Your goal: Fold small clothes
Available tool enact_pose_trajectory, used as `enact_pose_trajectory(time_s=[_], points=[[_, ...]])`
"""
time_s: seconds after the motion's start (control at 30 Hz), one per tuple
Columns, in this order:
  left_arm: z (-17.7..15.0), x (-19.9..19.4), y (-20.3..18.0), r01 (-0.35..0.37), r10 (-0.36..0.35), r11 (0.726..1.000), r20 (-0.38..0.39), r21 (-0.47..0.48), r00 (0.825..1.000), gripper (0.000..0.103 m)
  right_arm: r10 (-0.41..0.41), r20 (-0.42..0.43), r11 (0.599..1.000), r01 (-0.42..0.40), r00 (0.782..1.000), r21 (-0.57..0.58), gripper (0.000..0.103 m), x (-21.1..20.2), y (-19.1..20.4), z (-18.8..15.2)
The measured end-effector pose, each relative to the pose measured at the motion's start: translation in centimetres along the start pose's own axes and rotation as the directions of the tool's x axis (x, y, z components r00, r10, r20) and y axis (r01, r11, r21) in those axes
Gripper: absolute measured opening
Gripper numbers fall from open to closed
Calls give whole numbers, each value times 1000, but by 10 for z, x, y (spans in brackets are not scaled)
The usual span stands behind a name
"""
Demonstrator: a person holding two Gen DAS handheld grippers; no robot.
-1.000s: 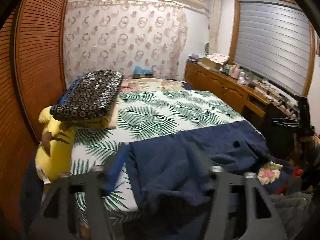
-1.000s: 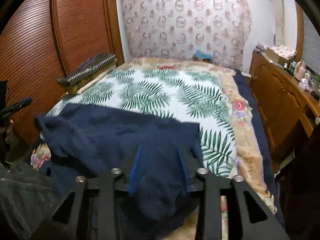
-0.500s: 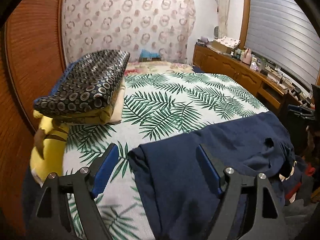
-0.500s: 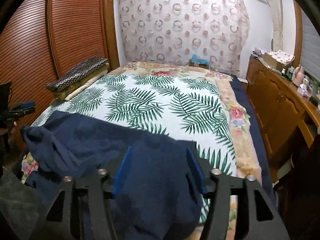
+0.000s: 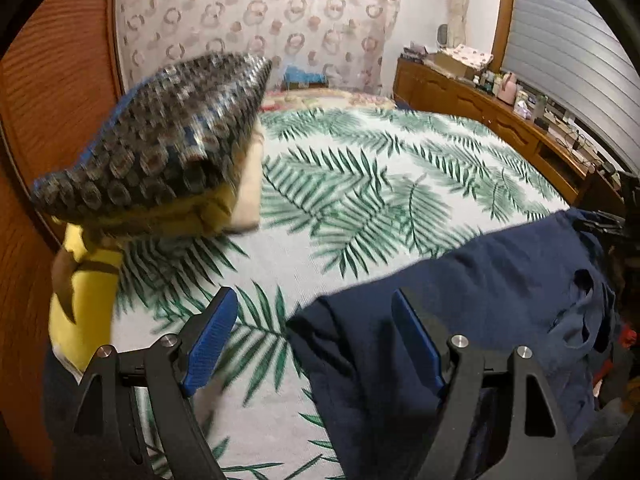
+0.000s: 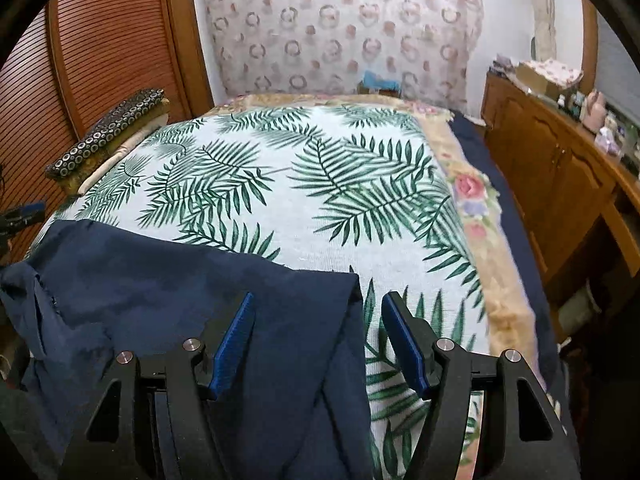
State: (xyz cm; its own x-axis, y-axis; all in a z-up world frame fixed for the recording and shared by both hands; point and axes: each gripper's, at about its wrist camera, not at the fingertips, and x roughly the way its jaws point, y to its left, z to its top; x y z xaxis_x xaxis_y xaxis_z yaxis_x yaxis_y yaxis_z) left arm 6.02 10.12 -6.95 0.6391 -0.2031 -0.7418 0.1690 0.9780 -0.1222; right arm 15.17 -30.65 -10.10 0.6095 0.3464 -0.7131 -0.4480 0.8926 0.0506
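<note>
A dark navy garment (image 5: 460, 300) lies spread across the near edge of the bed, also in the right wrist view (image 6: 180, 292). My left gripper (image 5: 316, 340) is open and empty, its jaws wide apart over the garment's left corner. My right gripper (image 6: 316, 340) is open and empty, its jaws astride the garment's right corner. The garment's near part hangs over the bed edge below both grippers.
The bed has a palm-leaf cover (image 6: 304, 184). A stack of dark patterned and yellow folded bedding (image 5: 160, 152) sits at the bed's left, also in the right wrist view (image 6: 108, 132). A wooden sideboard (image 6: 560, 168) runs along the right. A slatted wooden door (image 6: 112, 48) stands on the left.
Both grippers have opened and let go of the navy garment, which now lies on the bed. The left gripper has swung to the left and nearer the bedding stack.
</note>
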Motion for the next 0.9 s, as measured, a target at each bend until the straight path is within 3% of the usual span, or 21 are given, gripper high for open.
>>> enact_pose_trajectory(time_s=[0.2,0.47,0.53,0.73,0.8,0.83,0.87,0.9], points=[[-12,14,1,19,-20,1000,-41,-16,999,80,2,-17,1000,-2,1000,1,68,14,-4,3],[-15,13,0,55,-56,998,-22,-26,998,55,13,-8,999,-13,1000,-34,68,17,2,-1],[-16,13,-2,58,-59,998,-21,-20,998,55,23,-8,999,-23,1000,-40,68,17,5,-3],[-14,14,-3,59,-59,998,-25,-18,998,55,75,-1,996,-75,997,-46,53,14,14,-8],[-14,15,-6,59,-59,998,-26,-9,998,50,69,-3,996,-69,998,-47,32,13,15,-9],[-15,14,-7,73,-73,997,-23,-8,997,37,89,-5,995,-89,996,-37,29,13,15,-10],[-15,13,-8,100,-100,995,-22,-11,995,31,103,-6,994,-103,995,-31,21,13,16,-10],[-16,13,-10,112,-112,994,-19,-8,994,15,113,-3,993,-113,994,-32,18,12,17,-12]])
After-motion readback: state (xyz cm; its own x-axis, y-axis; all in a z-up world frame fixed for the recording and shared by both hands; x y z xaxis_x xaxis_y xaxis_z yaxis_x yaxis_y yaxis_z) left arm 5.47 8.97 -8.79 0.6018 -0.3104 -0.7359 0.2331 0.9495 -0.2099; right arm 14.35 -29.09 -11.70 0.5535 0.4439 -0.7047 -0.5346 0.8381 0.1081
